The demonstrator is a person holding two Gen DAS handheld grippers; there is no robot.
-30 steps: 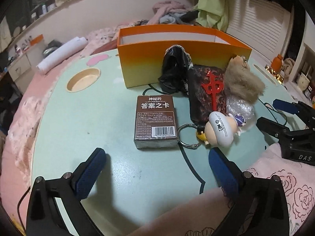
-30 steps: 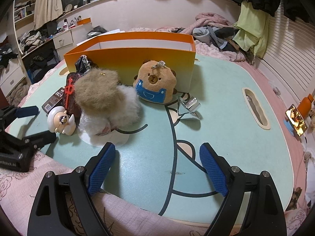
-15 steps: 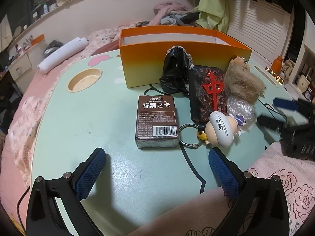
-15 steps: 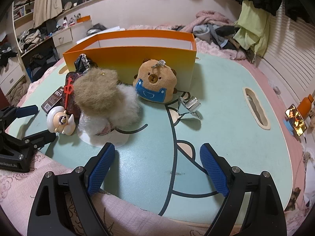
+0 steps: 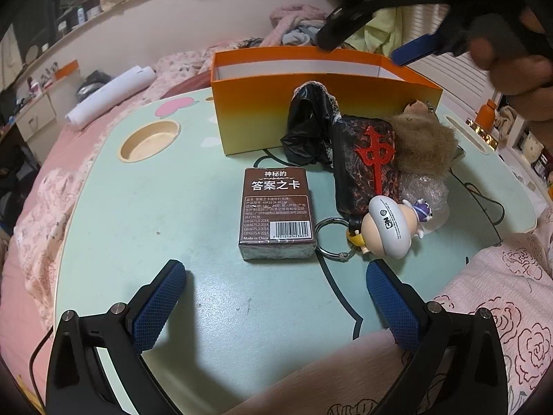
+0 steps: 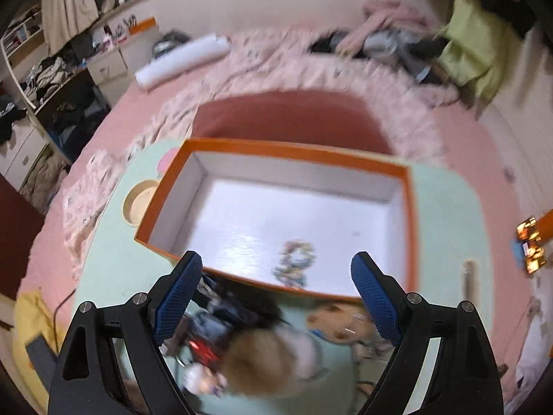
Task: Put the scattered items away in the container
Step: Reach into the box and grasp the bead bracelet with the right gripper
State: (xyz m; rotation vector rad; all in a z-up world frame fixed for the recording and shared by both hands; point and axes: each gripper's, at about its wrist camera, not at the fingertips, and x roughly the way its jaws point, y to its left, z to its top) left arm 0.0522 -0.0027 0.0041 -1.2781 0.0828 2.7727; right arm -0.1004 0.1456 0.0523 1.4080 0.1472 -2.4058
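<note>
The left gripper (image 5: pixel 276 297) hangs low over the near edge of the green counter (image 5: pixel 138 214), its blue fingers (image 5: pixel 159 307) wide apart and holding nothing. Just ahead of it lies a brown card box (image 5: pixel 274 212), flat with its barcode toward the camera. To the right of that, a metal ring (image 5: pixel 333 238) touches a white figurine (image 5: pixel 392 226). Behind these lies a dark pouch (image 5: pixel 366 162) with a red ornament (image 5: pixel 376 155) on top, a black bag (image 5: pixel 309 128) leaning against the orange box (image 5: pixel 276 117), and a tan fur ball (image 5: pixel 425 145) resting on clear wrap (image 5: pixel 423 188).

The right gripper (image 6: pixel 276 290) is raised above the orange box (image 6: pixel 411 228), looking down into its white inside, fingers (image 6: pixel 375 297) wide apart and holding nothing; from the left wrist view it shows as a dark blur at top right. A small pale, multi-coloured thing (image 6: pixel 295 266) lies on the box floor, too blurred to name. Below the near wall, the fur ball (image 6: pixel 259 359) and a bear plush (image 6: pixel 340 321) sit on the counter, blurred.
</note>
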